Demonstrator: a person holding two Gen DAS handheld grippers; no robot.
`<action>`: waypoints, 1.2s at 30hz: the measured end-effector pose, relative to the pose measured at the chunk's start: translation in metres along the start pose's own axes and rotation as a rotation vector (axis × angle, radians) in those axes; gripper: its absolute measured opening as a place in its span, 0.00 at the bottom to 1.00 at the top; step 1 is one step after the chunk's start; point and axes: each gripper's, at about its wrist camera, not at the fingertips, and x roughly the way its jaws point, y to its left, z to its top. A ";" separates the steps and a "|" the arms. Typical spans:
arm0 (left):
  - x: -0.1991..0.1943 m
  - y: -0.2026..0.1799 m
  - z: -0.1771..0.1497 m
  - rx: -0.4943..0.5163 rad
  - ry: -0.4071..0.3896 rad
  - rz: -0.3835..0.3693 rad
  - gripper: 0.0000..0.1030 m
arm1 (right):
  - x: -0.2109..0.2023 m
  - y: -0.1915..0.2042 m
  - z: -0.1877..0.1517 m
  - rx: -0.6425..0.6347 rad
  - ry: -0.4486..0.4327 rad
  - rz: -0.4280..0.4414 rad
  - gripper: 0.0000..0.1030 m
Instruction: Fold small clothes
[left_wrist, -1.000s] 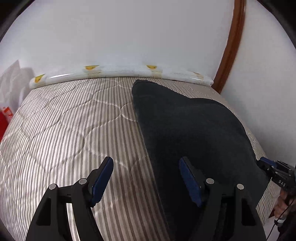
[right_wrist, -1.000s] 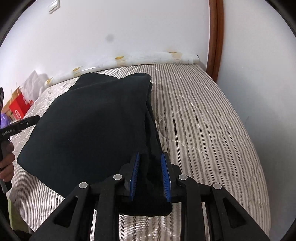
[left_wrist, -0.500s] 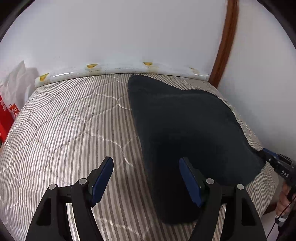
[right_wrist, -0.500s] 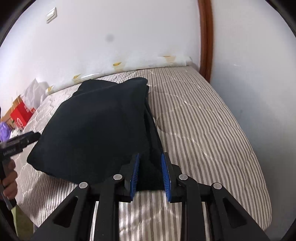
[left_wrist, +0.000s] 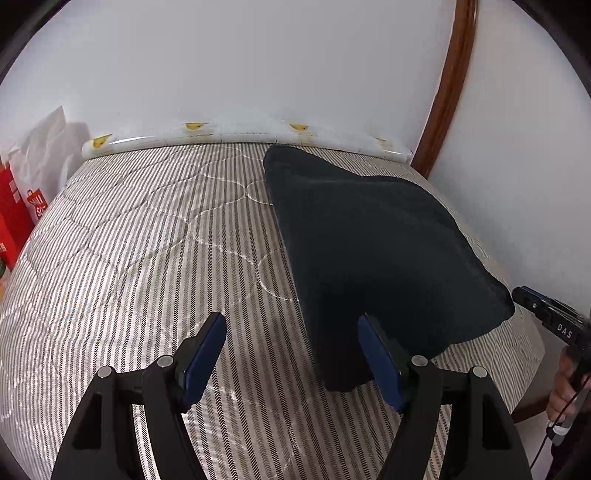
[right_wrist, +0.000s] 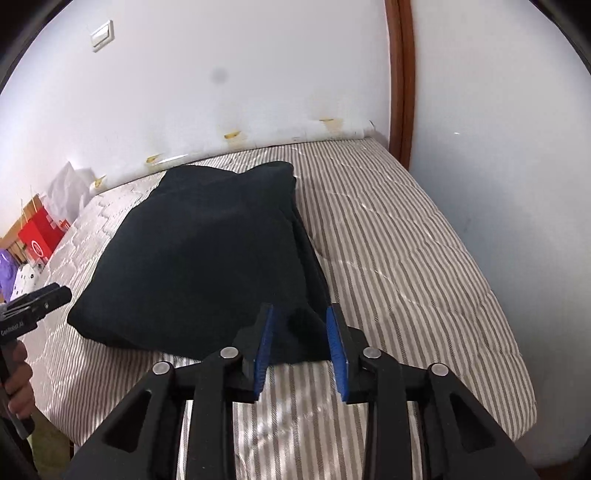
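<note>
Ahead of the right gripper (right_wrist: 299, 343), the dark garment (right_wrist: 207, 266) is lying lengthwise away, its near corner sitting between half-parted jaws. Left gripper (left_wrist: 291, 354) is gaping wide, empty, garment off its right finger.

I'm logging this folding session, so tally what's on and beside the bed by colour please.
Black: 1, the garment
Red: 1, the bag beside the bed
White: 2, the bag by the wall and the roll at the bed's far edge
Purple: 1, an item I can't identify
Total: 5
</note>
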 end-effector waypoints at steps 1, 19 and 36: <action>0.001 0.000 0.000 0.001 0.000 -0.001 0.70 | 0.003 0.001 0.001 0.003 0.002 0.006 0.32; 0.033 -0.007 0.014 0.042 0.002 -0.024 0.70 | 0.085 -0.001 0.042 0.096 0.048 0.190 0.04; 0.034 0.005 0.006 0.044 0.004 -0.043 0.70 | 0.065 -0.011 0.031 0.024 0.005 -0.010 0.06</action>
